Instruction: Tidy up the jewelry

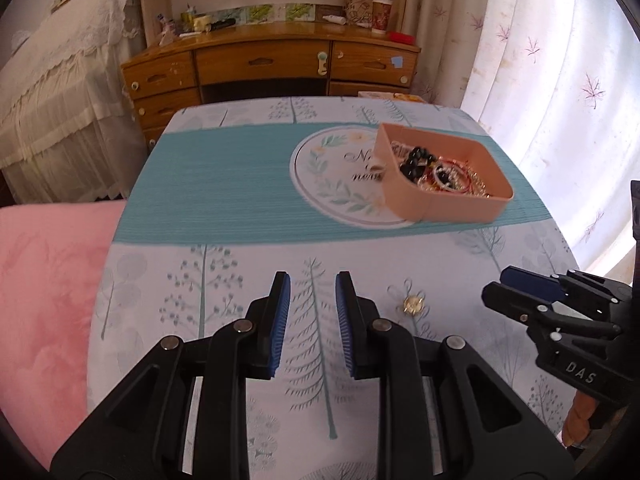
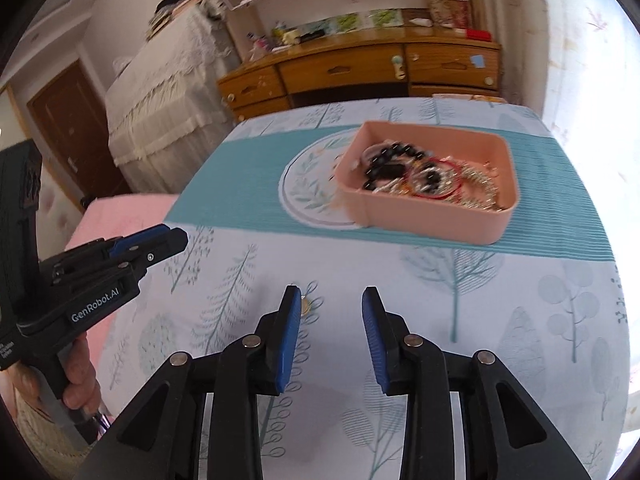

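A bedroom with a wooden dresser (image 1: 272, 68) and pale curtains lies behind a tabletop (image 1: 224, 184) covered in a tree-print cloth with a teal band. The pink tray (image 2: 432, 222) sits on that band, already heaped with jewelry (image 2: 424, 178): black beads, red bangles, silvery chains. One small gold piece (image 1: 413, 304) lies loose on the cloth, well apart from the tray, so the job looks nearly done, with this piece left to collect. The left gripper (image 1: 313, 322) hovers with fingers narrowly parted, holding nothing, the gold piece just to its right. The right gripper (image 2: 331, 338) has its fingers spread wider, also empty, with the piece (image 2: 305, 305) just beside its left finger.
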